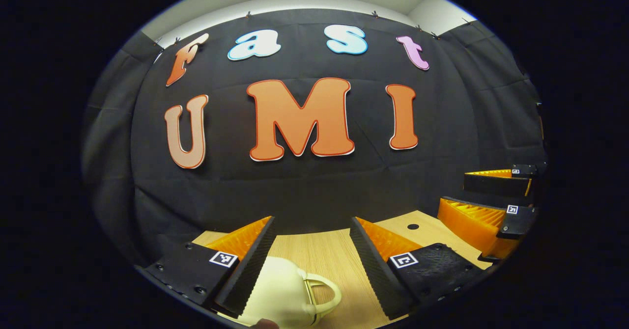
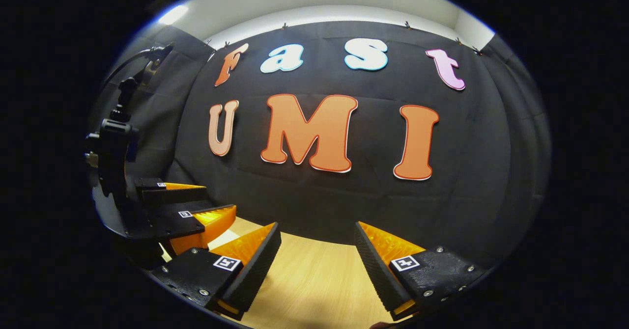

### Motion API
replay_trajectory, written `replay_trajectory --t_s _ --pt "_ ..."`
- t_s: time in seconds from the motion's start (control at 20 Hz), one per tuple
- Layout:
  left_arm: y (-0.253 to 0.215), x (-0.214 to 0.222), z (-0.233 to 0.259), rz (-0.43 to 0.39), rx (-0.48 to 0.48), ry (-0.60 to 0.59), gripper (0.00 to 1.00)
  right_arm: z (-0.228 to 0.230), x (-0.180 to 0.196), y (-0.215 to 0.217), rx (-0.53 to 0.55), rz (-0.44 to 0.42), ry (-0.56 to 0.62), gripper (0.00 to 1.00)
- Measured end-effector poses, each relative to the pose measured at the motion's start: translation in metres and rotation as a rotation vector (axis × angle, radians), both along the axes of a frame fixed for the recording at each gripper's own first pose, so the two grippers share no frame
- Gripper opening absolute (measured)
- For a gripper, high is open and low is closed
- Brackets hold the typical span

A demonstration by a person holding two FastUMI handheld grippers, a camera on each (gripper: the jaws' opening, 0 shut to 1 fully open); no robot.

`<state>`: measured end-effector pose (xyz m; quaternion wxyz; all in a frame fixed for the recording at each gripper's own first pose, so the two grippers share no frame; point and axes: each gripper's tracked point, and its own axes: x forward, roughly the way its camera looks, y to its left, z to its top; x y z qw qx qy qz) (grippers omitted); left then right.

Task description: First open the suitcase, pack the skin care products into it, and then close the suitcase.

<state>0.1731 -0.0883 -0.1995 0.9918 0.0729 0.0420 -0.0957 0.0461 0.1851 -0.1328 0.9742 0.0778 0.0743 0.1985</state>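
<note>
Even overhead lighting in both views; a bright ceiling light (image 2: 173,13) glares at the upper left of my right gripper view. The wooden surface (image 2: 314,280) is warmly lit with soft shadows. Fisheye distortion bends the edges; the centre is sharp, the rim slightly blurred

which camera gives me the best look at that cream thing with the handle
The left gripper view: the cream handled object lies on the wooden table between the open left gripper fingers, low in the picture. The right gripper view looks over bare tabletop past the open right gripper.
</note>
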Motion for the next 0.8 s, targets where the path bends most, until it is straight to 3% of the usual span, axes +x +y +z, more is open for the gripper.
replay_trajectory --t_s 0.25,0.5,0.8 --pt "0.016 -0.005 0.014 0.046 -0.069 0.01 0.96 0.004 0.003 -0.004 0.009 -0.041 0.009 0.96" --pt "0.035 -0.017 0.021 -0.003 -0.071 0.001 0.96 0.021 -0.004 -0.012 0.02 -0.163 0.01 0.94" --pt "0.042 -0.029 0.025 -0.052 -0.058 -0.04 0.96 0.023 -0.009 -0.015 -0.037 -0.229 0.039 0.98"
